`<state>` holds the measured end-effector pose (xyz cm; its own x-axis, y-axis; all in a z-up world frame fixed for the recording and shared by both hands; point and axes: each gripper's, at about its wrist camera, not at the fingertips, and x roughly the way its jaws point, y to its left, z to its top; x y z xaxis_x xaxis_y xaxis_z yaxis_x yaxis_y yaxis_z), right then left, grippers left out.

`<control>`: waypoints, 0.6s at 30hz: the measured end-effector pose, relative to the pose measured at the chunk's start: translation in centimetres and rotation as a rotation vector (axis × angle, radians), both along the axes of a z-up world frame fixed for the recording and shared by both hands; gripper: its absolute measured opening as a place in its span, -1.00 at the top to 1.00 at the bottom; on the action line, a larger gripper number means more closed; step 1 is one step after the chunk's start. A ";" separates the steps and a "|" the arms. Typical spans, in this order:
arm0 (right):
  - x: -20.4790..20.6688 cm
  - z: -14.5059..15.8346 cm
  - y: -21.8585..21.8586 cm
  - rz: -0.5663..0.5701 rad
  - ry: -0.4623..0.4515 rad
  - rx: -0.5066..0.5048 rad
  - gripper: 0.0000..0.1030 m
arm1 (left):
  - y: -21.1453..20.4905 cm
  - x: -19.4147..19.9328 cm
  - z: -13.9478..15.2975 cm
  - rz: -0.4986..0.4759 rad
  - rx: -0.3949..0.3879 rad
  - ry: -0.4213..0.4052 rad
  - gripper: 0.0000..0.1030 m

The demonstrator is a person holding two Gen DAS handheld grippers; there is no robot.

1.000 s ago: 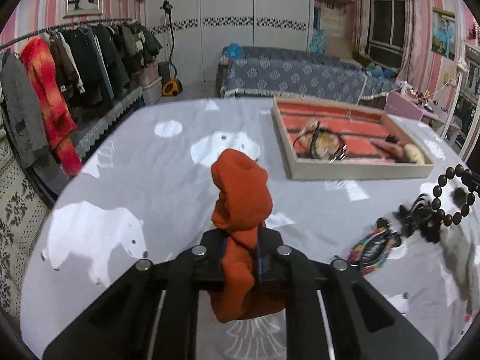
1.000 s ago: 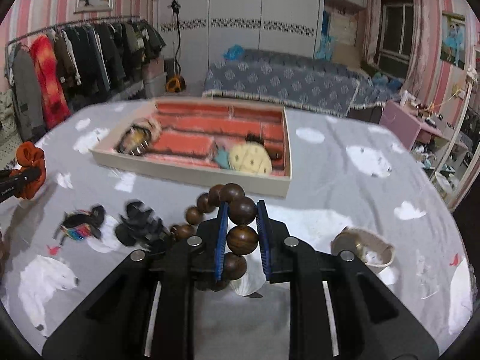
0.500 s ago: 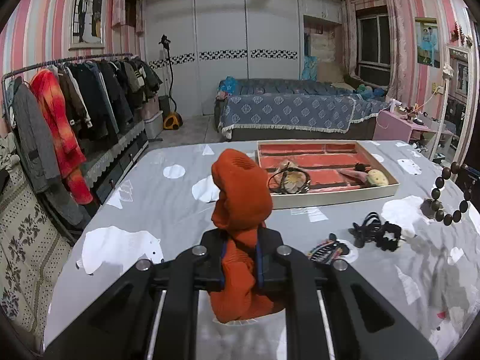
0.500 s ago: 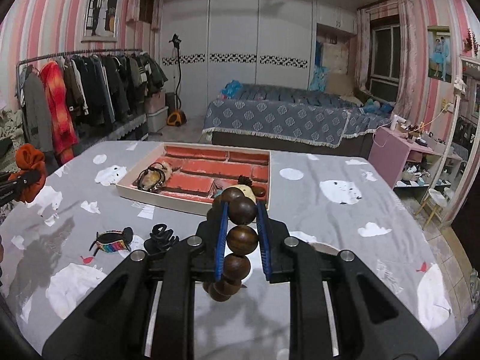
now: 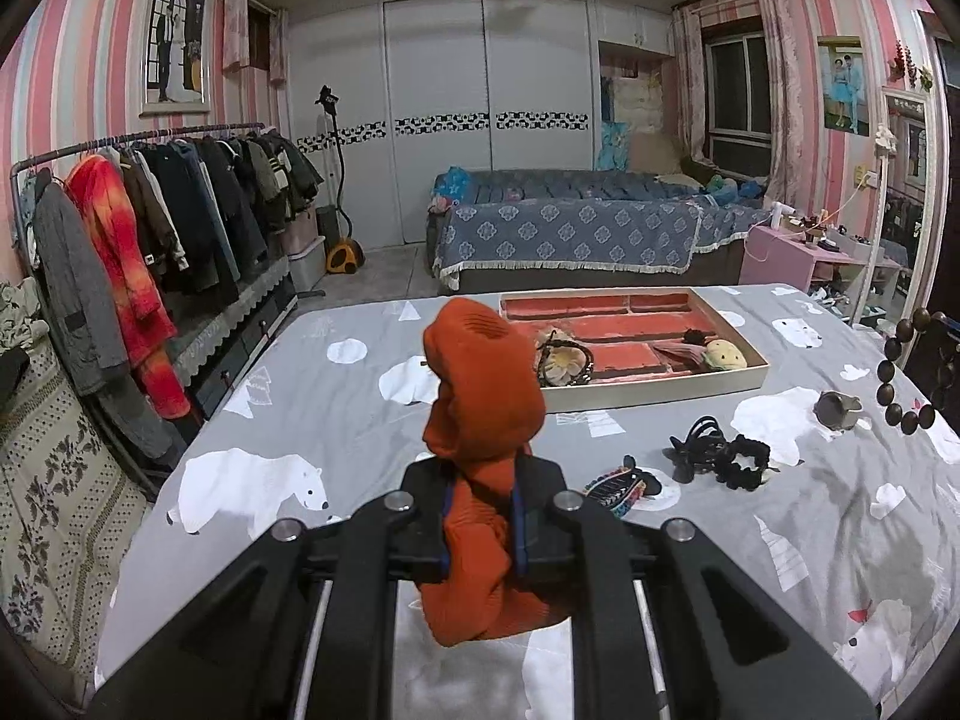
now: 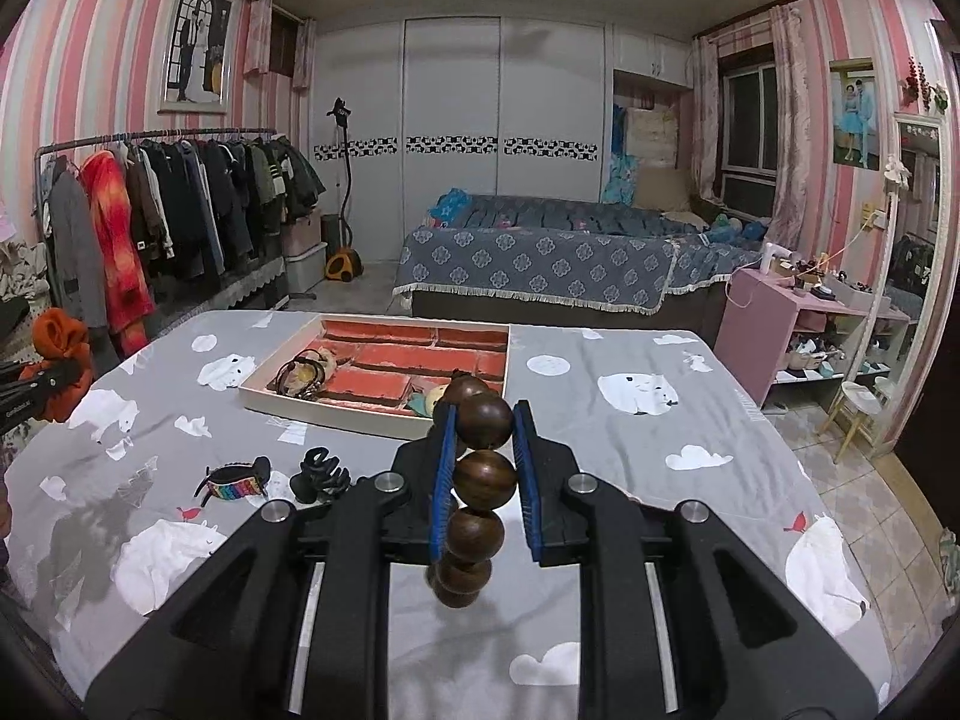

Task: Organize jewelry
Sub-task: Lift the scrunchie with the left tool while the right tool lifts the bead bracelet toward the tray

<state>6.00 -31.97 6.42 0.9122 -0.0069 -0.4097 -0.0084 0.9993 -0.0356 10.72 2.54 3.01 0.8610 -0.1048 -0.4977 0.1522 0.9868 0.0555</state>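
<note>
- Both jaws are clamped: the left gripper pinches an orange scrunchie, the right gripper squeezes a wooden bead bracelet between its blue pads.
- Scrunchie stands bunched in the centre of the left view, long axis vertical, top leaning slightly toward the frame's upper edge, a fold hanging below the fingers.
- Bracelet strand runs vertically through the right view's centre, beads stacked from lower middle up toward the tray.
- Left view alone shows the bracelet's free loop as a beaded arc at the right edge, plus a small grey object on the bedsheet.
- Right view alone shows the scrunchie side-on at the far left, and floor tiles at right.
- Mid-frame lie a rainbow hair clip, a black claw clip and a black scrunchie, the last only in the left view.
- Farther up sits the red-lined tray, holding a few accessories.
- Compared with a second ago, tray and clips appear smaller and farther, more room is visible, and both grips are unchanged.
</note>
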 end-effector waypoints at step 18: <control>-0.4 0.2 -0.3 -0.001 -0.004 0.003 0.61 | -0.2 0.1 0.4 -0.004 0.002 -0.003 0.73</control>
<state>5.58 -32.30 6.57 0.9139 -0.0066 -0.4059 -0.0070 0.9995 -0.0322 10.79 2.33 3.41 0.8623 -0.1074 -0.4949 0.1561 0.9860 0.0579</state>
